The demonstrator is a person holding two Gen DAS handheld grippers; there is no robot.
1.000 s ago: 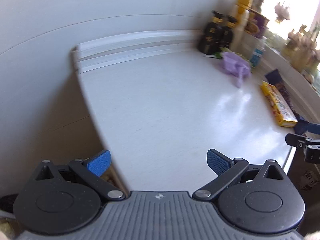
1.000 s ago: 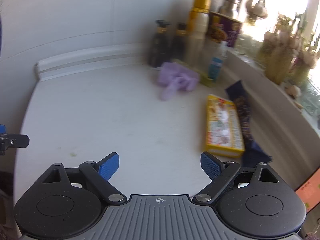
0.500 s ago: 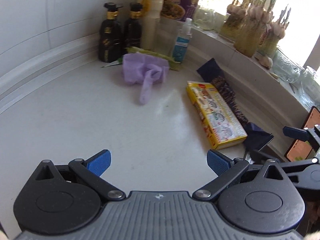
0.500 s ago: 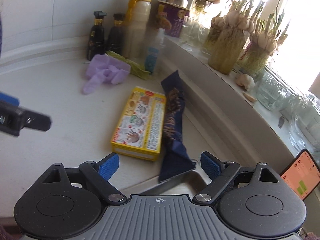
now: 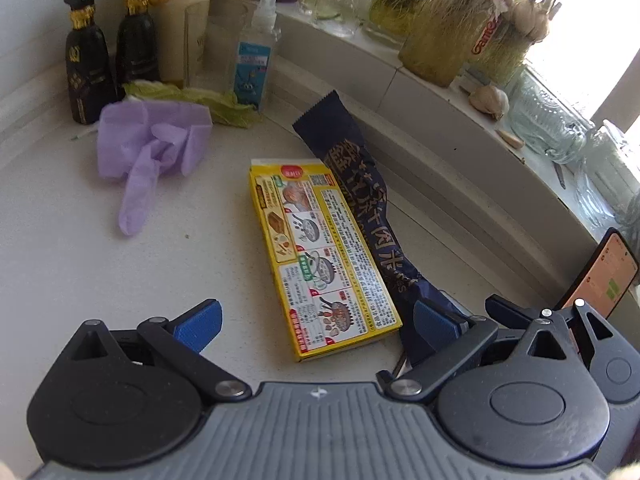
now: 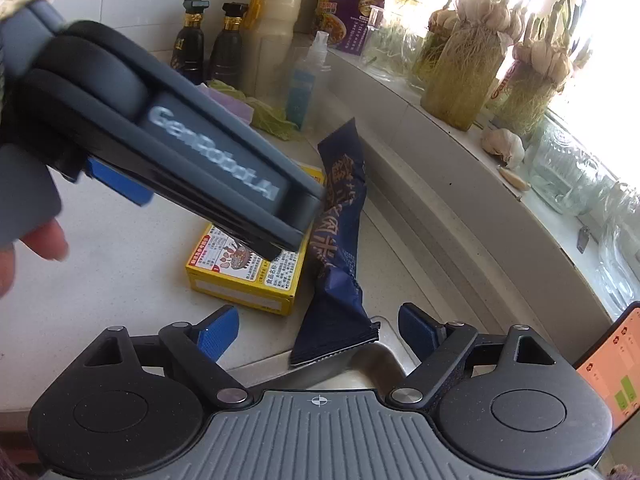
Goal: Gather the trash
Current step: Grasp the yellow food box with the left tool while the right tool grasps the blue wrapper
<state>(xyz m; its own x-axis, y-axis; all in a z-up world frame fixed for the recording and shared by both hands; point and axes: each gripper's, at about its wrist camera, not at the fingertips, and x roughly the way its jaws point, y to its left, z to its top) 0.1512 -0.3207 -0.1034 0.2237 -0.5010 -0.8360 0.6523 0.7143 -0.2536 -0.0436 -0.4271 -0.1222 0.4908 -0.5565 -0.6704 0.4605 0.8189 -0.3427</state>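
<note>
From the left wrist view, the left gripper (image 5: 316, 320) hovers with its jaws wide apart and nothing between the pads. Straight ahead of it lies the yellow box (image 5: 320, 256), flat on the worktop (image 5: 80, 264), its long axis running away from the gripper toward the back edge with a slight lean to the left. Its near short end sits between the two pads' lines, so this gripper looks best placed for it. Just beside the box on the right, touching along its side, lies the dark blue wrapper (image 5: 360, 184), roughly parallel, its near end reaching the front edge. The purple glove (image 5: 152, 148) lies well apart toward the back left, by the bottles.

From the right wrist view, the right gripper (image 6: 316, 332) is empty, its jaws wide but beginning to narrow. The dark blue wrapper (image 6: 340, 240) lies dead ahead, long axis pointing away, its near end overhanging the sink rim (image 6: 384, 356) between the pads. The yellow box (image 6: 248, 276) sits left of it, partly hidden under the left gripper's body (image 6: 180, 148). The right gripper is likely nearer the wrapper.
</note>
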